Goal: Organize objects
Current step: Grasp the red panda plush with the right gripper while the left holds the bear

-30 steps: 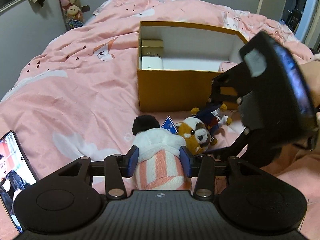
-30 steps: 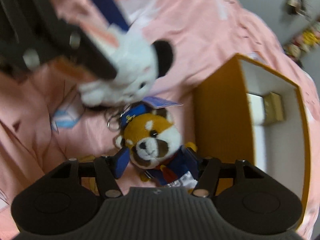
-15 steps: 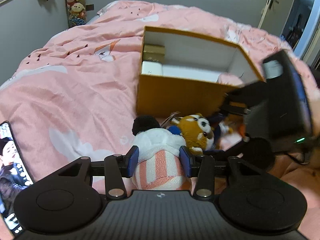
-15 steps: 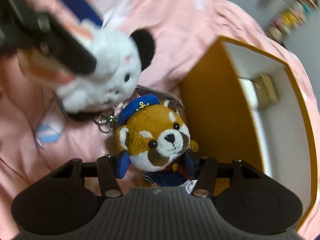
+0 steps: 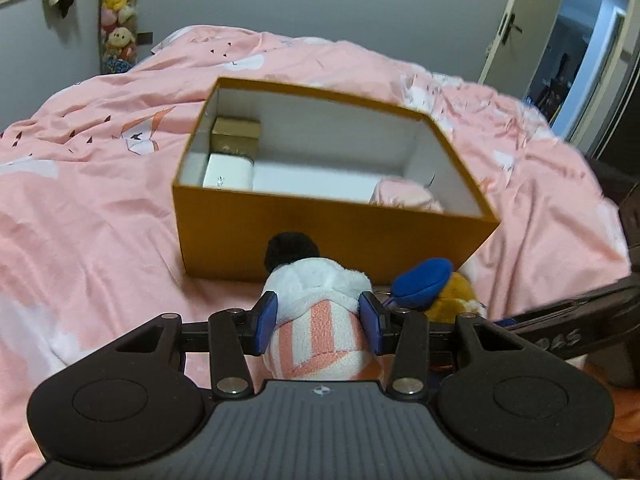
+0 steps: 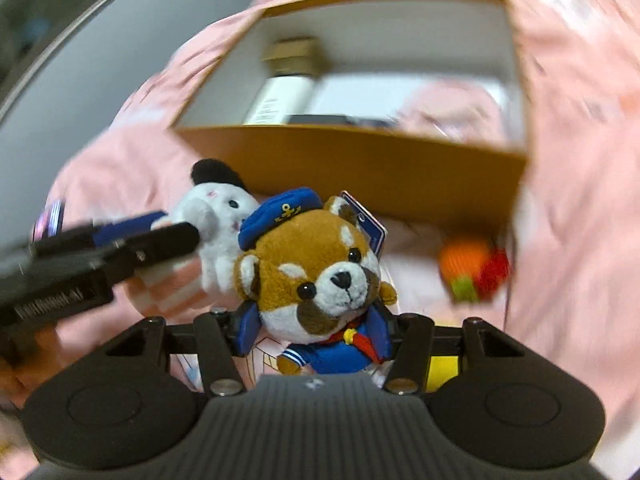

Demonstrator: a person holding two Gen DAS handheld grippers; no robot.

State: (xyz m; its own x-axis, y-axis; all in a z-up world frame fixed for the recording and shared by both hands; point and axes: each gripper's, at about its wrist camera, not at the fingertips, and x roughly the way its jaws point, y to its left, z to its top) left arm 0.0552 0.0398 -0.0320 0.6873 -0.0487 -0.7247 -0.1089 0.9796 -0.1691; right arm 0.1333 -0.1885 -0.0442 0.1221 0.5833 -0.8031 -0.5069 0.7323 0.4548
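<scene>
Item one: your left gripper (image 5: 318, 322); blue pads clamped on the pink-and-white striped body of the white plush (image 5: 320, 312), black ear uppermost, held just in front of the near wall of the orange box (image 5: 320, 236); in the right wrist view the same gripper enters from the left edge with the plush's face turned toward the camera.

Item two: your right gripper (image 6: 316, 328); jaws have just been closing, and the pads now press on the blue-jacketed body of the red panda plush (image 6: 316, 276); sailor cap with gold anchor, red neckerchief, a blue tag behind its head; head upright, just beside the white plush and near the box's front wall.

Item three: the orange box, open-topped, white inside, standing on the pink bedspread (image 5: 100, 216) toward the middle of the bed; at its left end a gold carton (image 5: 236, 136) in the far corner and a white carton (image 5: 228, 172) nearer the front wall; at its right end something soft and pink (image 5: 404, 198), too blurred to identify.

Item four: an orange, red and green knitted toy (image 6: 472, 270), blurred, on the bedspread by the box's near right corner.

Item five: soft toys hanging (image 5: 116, 12) on the wall beyond the bed's far left corner; a door (image 5: 508, 28) stands open at the far right.
</scene>
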